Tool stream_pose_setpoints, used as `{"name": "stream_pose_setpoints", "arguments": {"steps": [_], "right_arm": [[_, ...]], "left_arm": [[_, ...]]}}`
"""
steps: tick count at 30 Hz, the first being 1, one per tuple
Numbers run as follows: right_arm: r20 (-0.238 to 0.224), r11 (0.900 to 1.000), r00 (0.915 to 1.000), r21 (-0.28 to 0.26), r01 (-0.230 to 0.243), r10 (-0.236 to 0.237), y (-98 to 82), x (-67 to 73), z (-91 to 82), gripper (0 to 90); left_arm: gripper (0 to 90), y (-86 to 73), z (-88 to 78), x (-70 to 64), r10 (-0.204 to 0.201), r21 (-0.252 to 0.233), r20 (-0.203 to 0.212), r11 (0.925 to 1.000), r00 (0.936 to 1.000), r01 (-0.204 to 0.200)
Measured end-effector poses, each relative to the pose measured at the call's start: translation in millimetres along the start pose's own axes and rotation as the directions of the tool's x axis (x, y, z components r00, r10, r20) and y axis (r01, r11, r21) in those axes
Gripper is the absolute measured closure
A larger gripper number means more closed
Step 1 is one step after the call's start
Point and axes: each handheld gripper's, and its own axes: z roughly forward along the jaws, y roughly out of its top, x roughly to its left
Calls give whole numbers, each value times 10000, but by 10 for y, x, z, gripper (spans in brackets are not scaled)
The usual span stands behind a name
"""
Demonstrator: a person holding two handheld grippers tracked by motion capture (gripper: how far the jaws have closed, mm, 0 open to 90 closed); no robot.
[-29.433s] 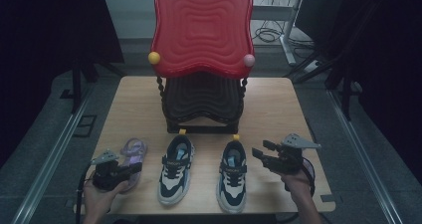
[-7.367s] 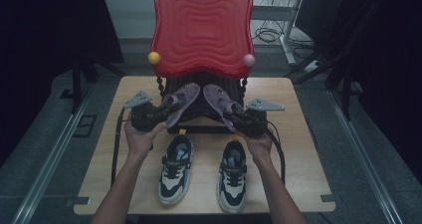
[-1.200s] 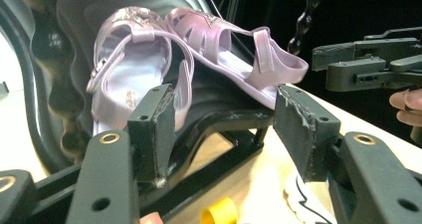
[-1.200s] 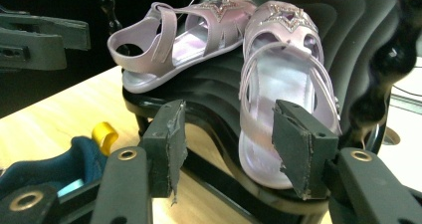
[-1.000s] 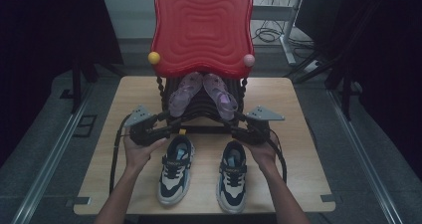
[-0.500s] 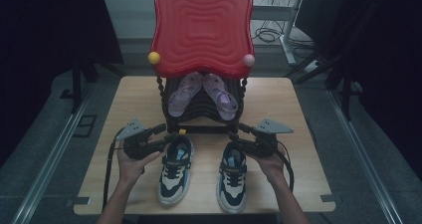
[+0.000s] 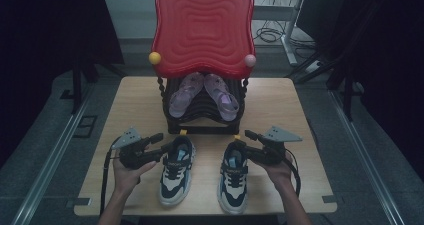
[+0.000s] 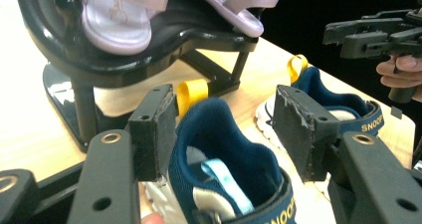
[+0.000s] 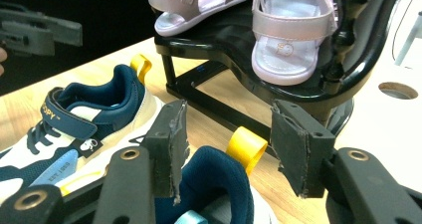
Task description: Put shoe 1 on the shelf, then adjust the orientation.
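Two navy-and-white sneakers stand side by side on the wooden table (image 7: 135,100), the left sneaker (image 7: 175,170) and the right sneaker (image 7: 232,177), heels toward the chair. My left gripper (image 7: 159,144) is open, and the left sneaker's heel collar (image 8: 224,154) sits between its jaws without being pressed. My right gripper (image 7: 246,142) is open too, its jaws straddling the right sneaker's heel (image 9: 214,179) and yellow pull loop (image 9: 246,144). Two lilac sandals (image 7: 181,97) (image 7: 222,95) lie on the black chair seat (image 7: 205,117).
The small chair has a tall red back (image 7: 202,30) and stands at the table's far middle, close behind the sneakers. Its black base and legs (image 9: 209,99) lie right ahead of both grippers. Bare tabletop stretches to either side of the chair.
Both grippers have drawn back from the chair's front and sunk toward the sneakers' heels, still open. The sandals stay on the seat.
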Motion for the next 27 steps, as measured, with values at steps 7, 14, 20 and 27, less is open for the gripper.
{"name": "stream_pose_setpoints", "arguments": {"steps": [7,14,20,27], "right_arm": [[-20,9998,9998,16,-194,194,-78,-20,-48,489],[65,9997,9998,-160,-192,193,-75,-42,-111,489],[181,9994,9994,-163,-294,297,-87,-70,-154,488],[253,9992,9990,-149,-376,380,-107,-89,-182,487]], "left_arm": [[431,-52,-81,3,-197,97,19,9998,9998,196],[444,-42,-79,-36,-192,272,229,9995,9996,186],[491,-28,-84,-73,-217,443,352,9988,9991,202],[638,-12,-84,-142,-210,569,725,9982,9971,169]]}}
